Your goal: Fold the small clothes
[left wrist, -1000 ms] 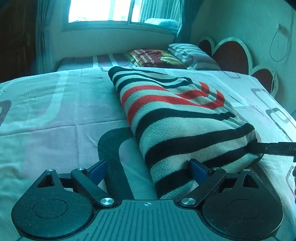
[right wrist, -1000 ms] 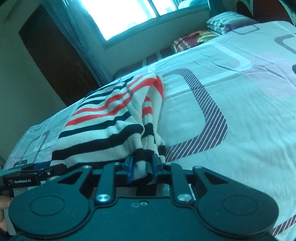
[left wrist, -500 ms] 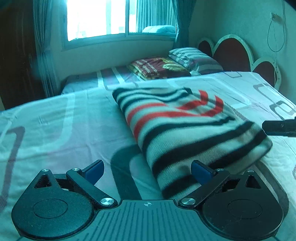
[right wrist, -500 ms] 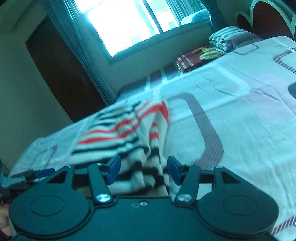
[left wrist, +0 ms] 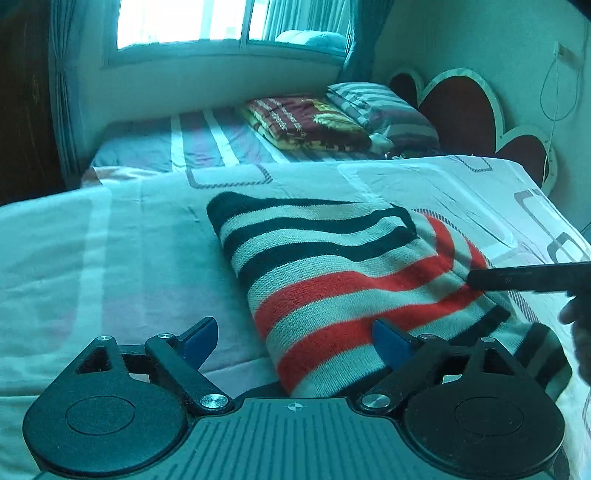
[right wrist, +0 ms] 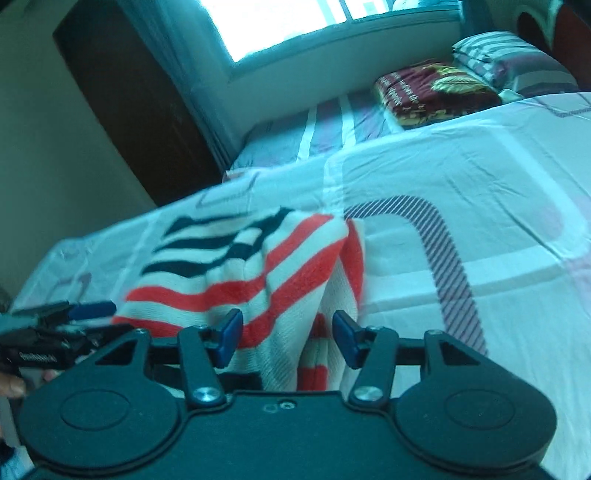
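The bed [left wrist: 110,266] fills both views, covered by a pale sheet printed with pink blocks and striped rounded rectangles. Behind it a second bed [left wrist: 207,144] stands under the bright window [left wrist: 229,22], carrying a folded maroon patterned blanket [left wrist: 306,122] and a striped pillow [left wrist: 384,107]. A scalloped red headboard [left wrist: 465,107] with a pale border stands against the right-hand wall, and a dark wooden wardrobe [right wrist: 125,96] stands left of the window.

The striped knitted sweater [left wrist: 354,273], in cream, black and red bands, lies folded in a thick bundle on the sheet, running away from the near edge of the bed towards the middle. In the right wrist view the same sweater [right wrist: 258,273] shows a fold line down its right side.

The left gripper [left wrist: 295,343] stands wide open, its jaws having just narrowed a little; the near end of the sweater lies between the blue pads, the right pad over the cloth and the left pad over bare sheet, with no squeeze on the fabric. The right gripper [right wrist: 286,339] is about half open, its jaws having just closed slightly after letting go; the sweater's edge lies in the gap, and neither pad presses it. The right gripper's black finger [left wrist: 528,277] reaches in from the right over the red stripes, with part of a hand [left wrist: 580,325] behind it.
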